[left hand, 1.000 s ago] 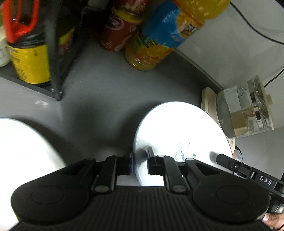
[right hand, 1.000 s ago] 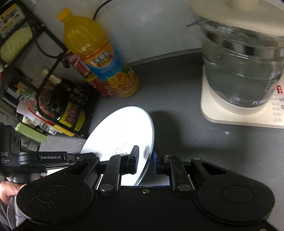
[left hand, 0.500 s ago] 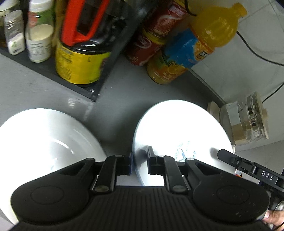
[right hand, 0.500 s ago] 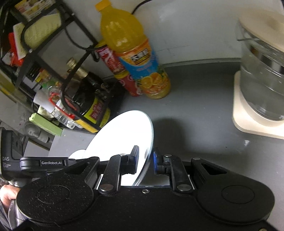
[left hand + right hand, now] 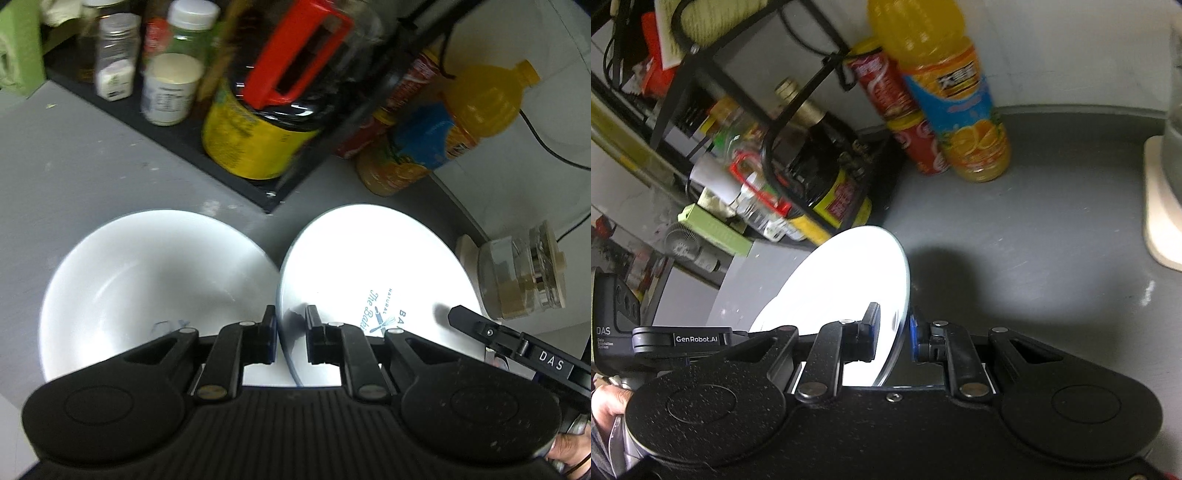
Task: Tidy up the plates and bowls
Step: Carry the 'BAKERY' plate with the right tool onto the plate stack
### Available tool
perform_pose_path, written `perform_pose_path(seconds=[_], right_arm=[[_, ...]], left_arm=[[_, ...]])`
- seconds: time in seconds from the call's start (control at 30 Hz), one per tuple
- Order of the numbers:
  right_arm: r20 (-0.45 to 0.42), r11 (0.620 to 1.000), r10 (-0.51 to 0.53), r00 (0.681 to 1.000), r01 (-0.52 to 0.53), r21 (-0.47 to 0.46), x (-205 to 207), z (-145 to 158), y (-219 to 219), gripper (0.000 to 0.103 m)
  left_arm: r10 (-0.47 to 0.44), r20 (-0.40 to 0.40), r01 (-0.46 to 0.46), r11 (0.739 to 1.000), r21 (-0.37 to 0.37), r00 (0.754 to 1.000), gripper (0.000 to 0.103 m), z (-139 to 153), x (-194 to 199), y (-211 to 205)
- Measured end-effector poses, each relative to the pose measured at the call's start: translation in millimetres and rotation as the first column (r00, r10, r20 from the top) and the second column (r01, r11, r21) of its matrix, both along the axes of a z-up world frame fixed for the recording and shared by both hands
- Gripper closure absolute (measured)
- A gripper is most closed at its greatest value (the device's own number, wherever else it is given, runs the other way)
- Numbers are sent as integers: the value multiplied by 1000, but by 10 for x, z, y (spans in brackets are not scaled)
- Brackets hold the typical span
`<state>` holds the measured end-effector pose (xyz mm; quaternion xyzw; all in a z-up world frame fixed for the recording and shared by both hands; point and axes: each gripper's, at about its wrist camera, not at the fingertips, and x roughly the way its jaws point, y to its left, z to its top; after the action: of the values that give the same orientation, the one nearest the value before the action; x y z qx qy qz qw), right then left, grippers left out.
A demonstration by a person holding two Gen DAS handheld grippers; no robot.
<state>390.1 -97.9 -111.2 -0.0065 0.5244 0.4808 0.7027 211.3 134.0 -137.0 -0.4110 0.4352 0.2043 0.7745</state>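
Observation:
A white plate (image 5: 369, 266) with blue print is held tilted above the grey counter, gripped on opposite edges. My left gripper (image 5: 290, 334) is shut on its near rim. My right gripper (image 5: 894, 334) is shut on the plate (image 5: 849, 280) at its other edge. A white bowl (image 5: 147, 284) sits on the counter just left of the plate, under my left gripper. The right gripper's body (image 5: 524, 350) shows at the plate's far right edge in the left wrist view.
A black wire rack (image 5: 236, 177) holds spice jars (image 5: 170, 88) and a dark jug with a red handle (image 5: 280, 92). An orange juice bottle (image 5: 956, 96) and red cans (image 5: 905, 114) stand by the wall. A glass kettle (image 5: 524, 277) on a cream base is at right.
Both grippers carried the plate leftward and back from the kettle, toward the rack. The white bowl has come fully into the left wrist view beside the plate.

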Motion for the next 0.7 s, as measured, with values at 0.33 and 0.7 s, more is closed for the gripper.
perform_pose_path(seconds=[0.33,0.7], right_arm=[[-10,997,70,998,-70,-26,-265,-102,253,86],[-21,991,121,992,-123,-59,-504,-206,455,86]], left_arm=[[65,-25,-65,998,-19,998,90,-112,-404,100],[119,-49,-121,991,-56,992,90,-282,-787,229]])
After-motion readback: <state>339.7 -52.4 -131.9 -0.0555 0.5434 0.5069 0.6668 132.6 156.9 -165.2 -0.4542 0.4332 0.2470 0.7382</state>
